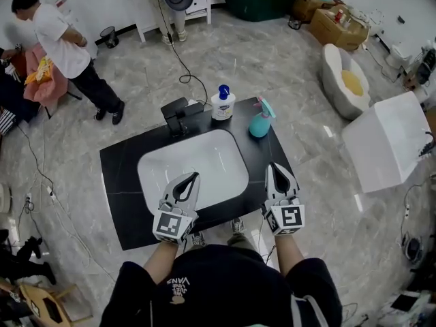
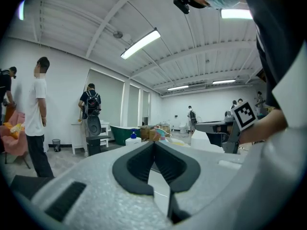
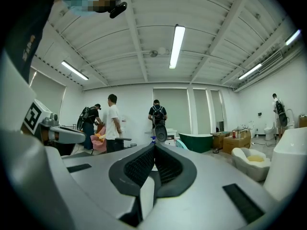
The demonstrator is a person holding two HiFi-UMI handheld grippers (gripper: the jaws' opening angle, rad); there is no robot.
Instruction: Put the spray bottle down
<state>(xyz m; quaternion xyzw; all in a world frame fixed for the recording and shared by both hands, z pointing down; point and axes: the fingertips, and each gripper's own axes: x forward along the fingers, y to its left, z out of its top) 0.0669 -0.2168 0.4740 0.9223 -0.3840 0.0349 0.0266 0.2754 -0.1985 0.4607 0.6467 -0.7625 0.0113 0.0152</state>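
**Spray bottle standing on counter, both grippers empty**

Position: the teal spray bottle [image 1: 260,120] stands upright on the black counter [image 1: 122,182], near its far right corner, behind the white sink [image 1: 194,169]. A white soap bottle [image 1: 223,103] with a blue pump stands just to its left, and the two are apart. A black faucet [image 1: 176,112] is further left.

Tools: the left gripper [image 1: 194,176] has its jaws together with nothing between them, and it hangs over the near edge of the sink. The right gripper [image 1: 276,166] is likewise closed and empty, over the counter's near right side. Both are well apart from the bottle. Judged from this layout, the put-down looks complete.

Handling notes (judgement only):
- The body looks like smooth moulded plastic. It is probably stiff enough not to crush but slick under the pads.
- The fill level is not readable, so the weight is unknown. It is likely light to moderate.
- The body is rounded with a narrow neck under the trigger head. The neck is the safest place to hold, because the head acts as a stop against slipping.
- The trigger lever should be avoided, since a squeeze there could spray.
- The base looks narrow, so a sideways knock could tip the bottle.
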